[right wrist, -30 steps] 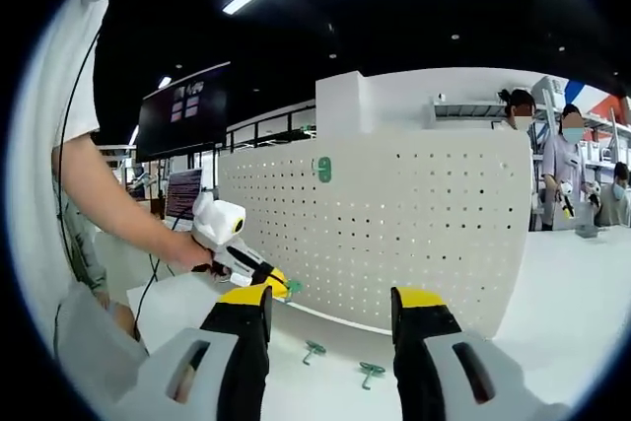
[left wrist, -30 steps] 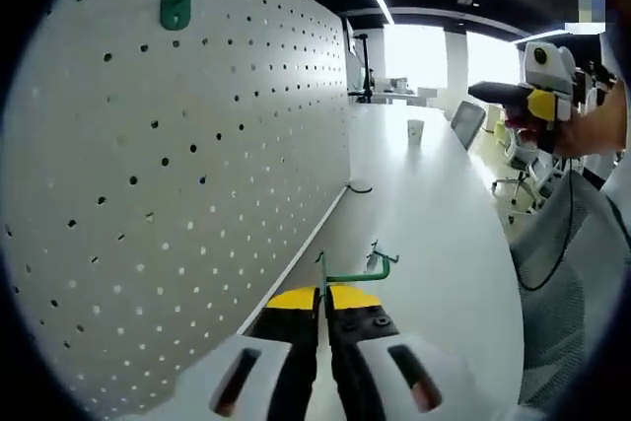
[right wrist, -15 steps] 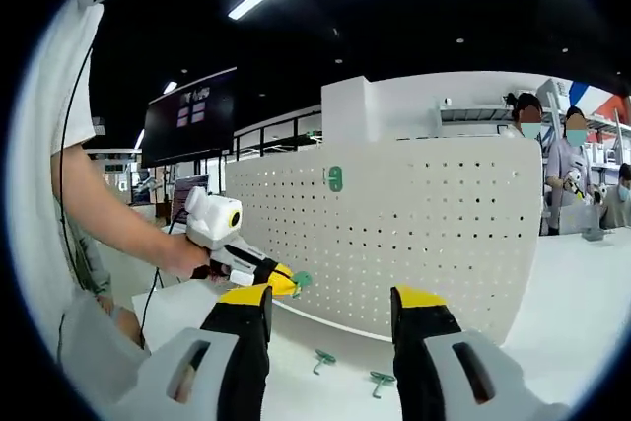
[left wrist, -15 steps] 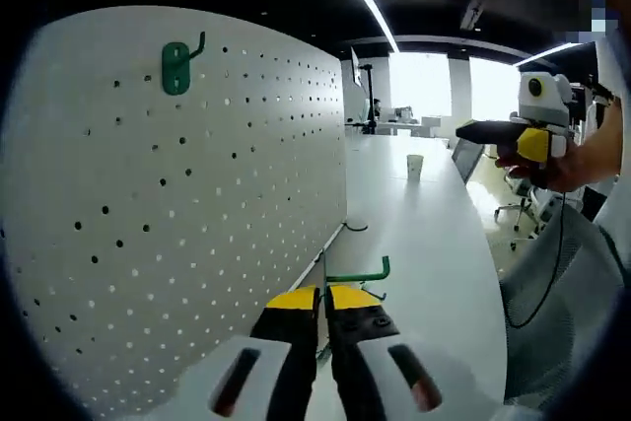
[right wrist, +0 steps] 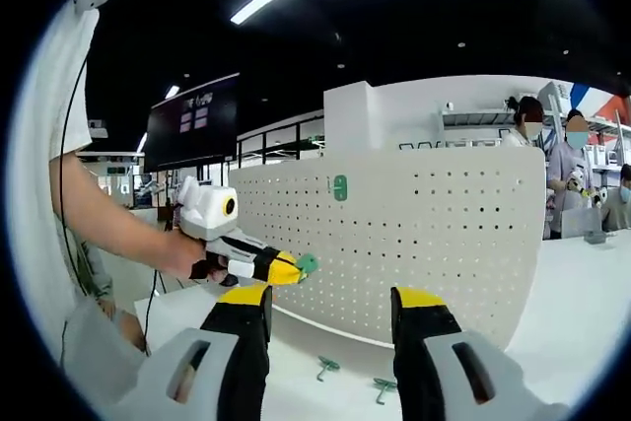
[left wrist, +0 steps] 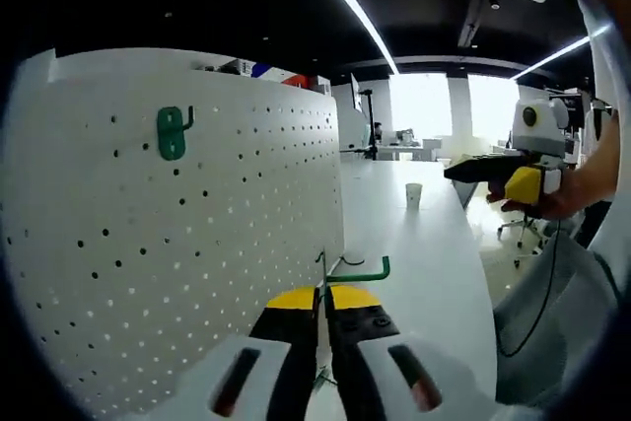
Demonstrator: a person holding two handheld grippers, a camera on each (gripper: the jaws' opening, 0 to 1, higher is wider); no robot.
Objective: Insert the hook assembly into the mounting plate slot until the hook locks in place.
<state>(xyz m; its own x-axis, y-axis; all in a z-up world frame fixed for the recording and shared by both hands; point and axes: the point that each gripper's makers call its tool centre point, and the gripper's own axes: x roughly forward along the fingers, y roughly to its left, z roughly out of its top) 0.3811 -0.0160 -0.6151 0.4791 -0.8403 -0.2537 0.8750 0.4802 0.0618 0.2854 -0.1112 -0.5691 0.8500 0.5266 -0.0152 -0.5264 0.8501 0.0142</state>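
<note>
The white pegboard (left wrist: pixel 148 244) stands upright on the table, with one green hook (left wrist: pixel 172 132) fixed high on it. My left gripper (left wrist: pixel 322 295) is shut on another green hook (left wrist: pixel 357 273), whose arm sticks out to the right above the jaws, close to the board's lower edge. In the right gripper view the pegboard (right wrist: pixel 424 234) faces me with its mounted hook (right wrist: pixel 339 187). The left gripper (right wrist: pixel 294 267) hovers in front of the board's left part with the green hook (right wrist: pixel 309 263) at its tip. My right gripper (right wrist: pixel 330 320) is open and holds nothing.
Two loose green hooks (right wrist: pixel 327 369) (right wrist: pixel 383 385) lie on the white table (left wrist: pixel 434 263) below the board. A paper cup (left wrist: pixel 413 194) stands farther along the table. Office chairs are at the right; people (right wrist: pixel 572 160) stand behind the board's right end. A dark monitor (right wrist: pixel 192 117) hangs at left.
My left gripper has risen with the hook and now sits higher in front of the board. The right gripper has stayed open and nearly still.
</note>
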